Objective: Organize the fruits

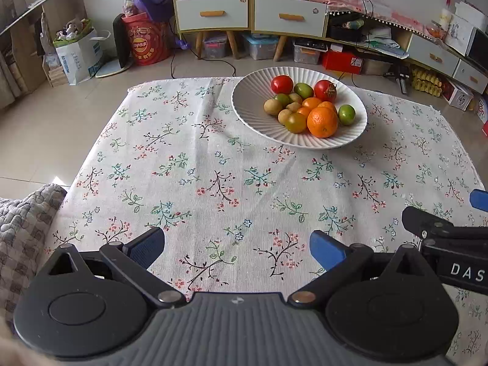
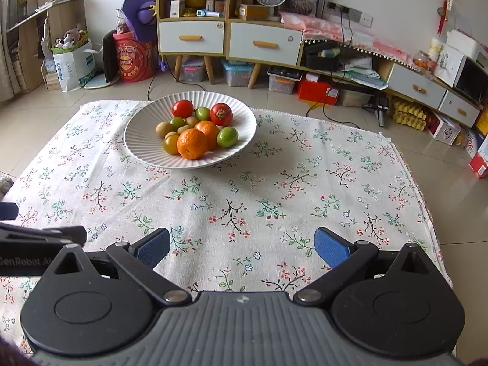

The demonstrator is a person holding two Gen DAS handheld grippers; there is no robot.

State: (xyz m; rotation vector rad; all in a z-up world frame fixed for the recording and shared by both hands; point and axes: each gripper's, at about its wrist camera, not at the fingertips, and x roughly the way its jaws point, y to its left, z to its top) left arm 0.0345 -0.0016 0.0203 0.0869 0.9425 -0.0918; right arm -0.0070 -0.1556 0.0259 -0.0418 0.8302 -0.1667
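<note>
A: Surface [image 1: 213, 158] w/ floral cloth, white bowl [image 1: 253, 116] of fruits [image 1: 308, 106] at far side; drawers, boxes behind.

B: Left hand-held gripper [image 1: 237, 248] & right hand-held gripper [image 2: 242, 247]: both wide open, nothing held, over bare cloth.

A: Quilted cushion [image 1: 21, 231] in left view only; each view catches the other gripper's edge.

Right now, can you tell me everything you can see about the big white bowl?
The bowl is white, wide and shallow, with fine ridges running from middle to rim; it looks like ceramic. It sits upright on the flowery tablecloth, near the table's far edge. Inside, touching it, lies a pile of fruit: oranges, red tomatoes, green round fruits and small tan ones. Neither gripper touches it.
</note>
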